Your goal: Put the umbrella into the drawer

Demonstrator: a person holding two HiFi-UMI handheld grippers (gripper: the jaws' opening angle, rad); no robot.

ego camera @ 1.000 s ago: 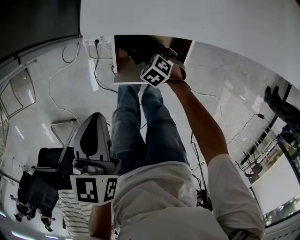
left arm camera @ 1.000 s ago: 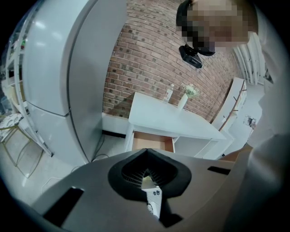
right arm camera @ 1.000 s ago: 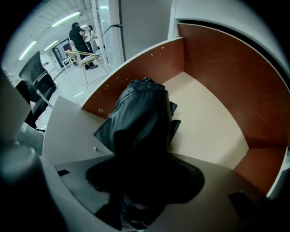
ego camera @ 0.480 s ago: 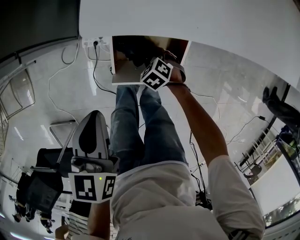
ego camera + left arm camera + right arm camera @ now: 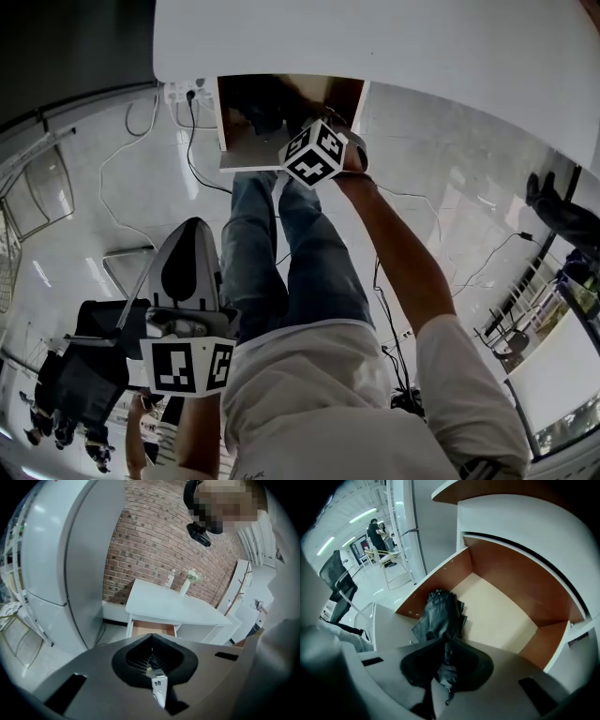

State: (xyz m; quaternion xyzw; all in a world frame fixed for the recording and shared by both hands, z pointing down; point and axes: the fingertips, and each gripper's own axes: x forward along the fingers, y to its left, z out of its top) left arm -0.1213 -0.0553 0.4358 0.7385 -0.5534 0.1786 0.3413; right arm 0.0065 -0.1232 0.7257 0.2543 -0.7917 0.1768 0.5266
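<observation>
The head view looks steeply down past the person's legs (image 5: 291,253) to the open drawer (image 5: 246,141) far below, the left gripper view faces that same drawer (image 5: 152,629) from across the room, under a white desk (image 5: 173,609), and the right gripper view peers into it (image 5: 501,616) from close above.

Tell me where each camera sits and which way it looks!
Left gripper view: rides the left gripper, facing the white table and open drawer; its shut jaws show.
Right gripper view: rides the right gripper, facing down into the drawer; its jaws, just closing on the umbrella, show.
Head view: on the person's head, facing steeply down; shirt, legs, right arm and both grippers show.
All three share the drawer.
</observation>
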